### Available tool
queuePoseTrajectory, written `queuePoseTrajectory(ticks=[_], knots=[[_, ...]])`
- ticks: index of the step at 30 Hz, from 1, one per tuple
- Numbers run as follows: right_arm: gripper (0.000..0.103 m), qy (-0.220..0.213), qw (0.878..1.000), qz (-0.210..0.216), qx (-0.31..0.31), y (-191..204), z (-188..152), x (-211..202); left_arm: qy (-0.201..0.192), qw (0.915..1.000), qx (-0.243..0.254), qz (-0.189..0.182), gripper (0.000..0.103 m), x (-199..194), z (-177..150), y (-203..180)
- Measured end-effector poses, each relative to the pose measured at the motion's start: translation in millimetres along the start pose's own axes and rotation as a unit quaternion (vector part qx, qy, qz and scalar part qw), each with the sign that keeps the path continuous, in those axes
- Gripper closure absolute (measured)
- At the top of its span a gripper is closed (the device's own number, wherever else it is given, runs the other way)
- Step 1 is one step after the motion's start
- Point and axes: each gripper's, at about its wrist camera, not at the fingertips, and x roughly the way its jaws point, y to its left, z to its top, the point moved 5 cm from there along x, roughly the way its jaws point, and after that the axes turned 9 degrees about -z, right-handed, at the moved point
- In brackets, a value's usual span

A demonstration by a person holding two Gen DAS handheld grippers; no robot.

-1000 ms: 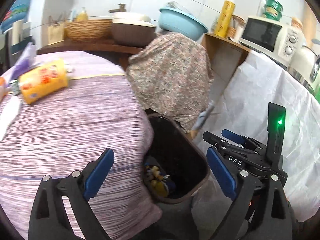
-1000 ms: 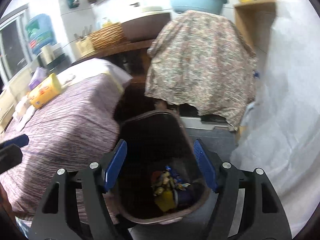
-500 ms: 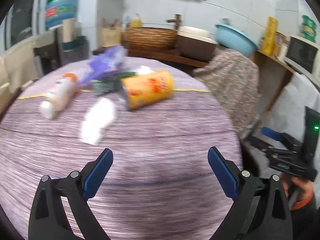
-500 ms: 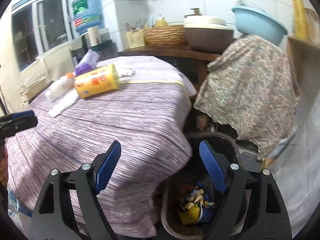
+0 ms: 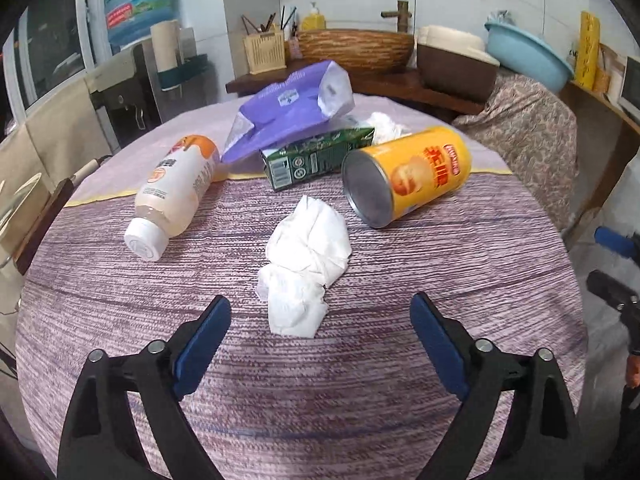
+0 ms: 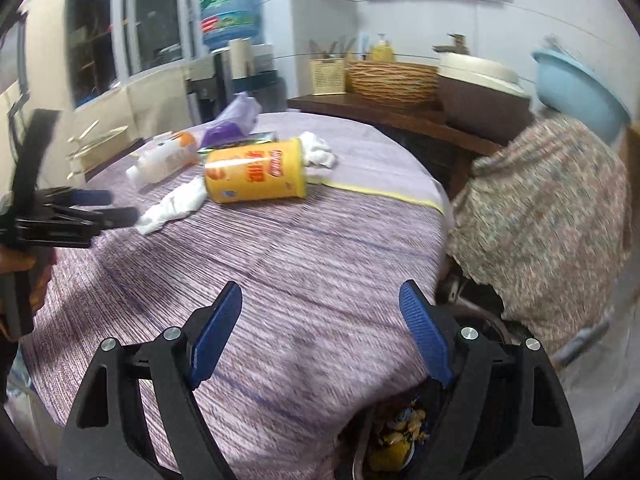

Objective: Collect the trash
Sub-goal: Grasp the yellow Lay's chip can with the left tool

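— What lies on the purple striped tablecloth (image 5: 320, 380), starting from the left?

— A milky drink bottle (image 5: 172, 196) on its side, white cap toward the camera. Next comes a purple pouch (image 5: 292, 108) resting on top of a green carton (image 5: 316, 156). In front of those sits a crumpled white tissue (image 5: 304, 264), and to the right a yellow chip canister (image 5: 408, 176) lies on its side with its open metal-lined mouth facing forward. A second white wad (image 5: 384, 126) shows just behind the canister.

— And the left gripper (image 5: 320, 336)?

— Released, its blue-padded fingers spread wide and holding nothing. It hovers above the cloth, with the crumpled tissue's near end between the fingertips (whether anything touches, I cannot tell).

— What of the right side?

— The right gripper (image 6: 320, 320) is likewise spread apart and empty, over the near right part of the table. From its view the yellow chip canister (image 6: 256, 172) lies well ahead, the tissue (image 6: 176, 204) trailing off its left end, and the left gripper (image 6: 100, 206) shows at the left edge beside that tissue.

— Where does the trash go?

— A bin (image 6: 390, 440) sits low beneath the right gripper, at the table's edge, with colourful wrappers already inside. Further right stands something draped in floral cloth (image 6: 540, 216), a light blue basin (image 6: 576, 92) above it.
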Motion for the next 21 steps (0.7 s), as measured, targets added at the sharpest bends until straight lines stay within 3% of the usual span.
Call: queuePoseTrajectory(ticks=[4, 11, 17, 21], knots=[[0.022, -0.009, 1.000, 0.002, -0.028, 12, 17, 5, 0.015, 0.9998, -0.009, 0.004, 0.020, 20, 4, 7], [0.018, -0.010, 1.000, 0.012, -0.027, 19, 25, 16, 0.014, 0.9999, -0.009, 0.003, 0.021, 26, 12, 10], [0.018, 0.001, 1.000, 0.011, -0.020, 11, 23, 28, 0.000, 0.9965, 0.084, -0.001, 0.018, 24, 41, -20], [0.018, 0.005, 1.000, 0.006, -0.010, 3, 23, 32, 0.020, 0.9850, 0.168, -0.034, 0.016, 41, 68, -52]])
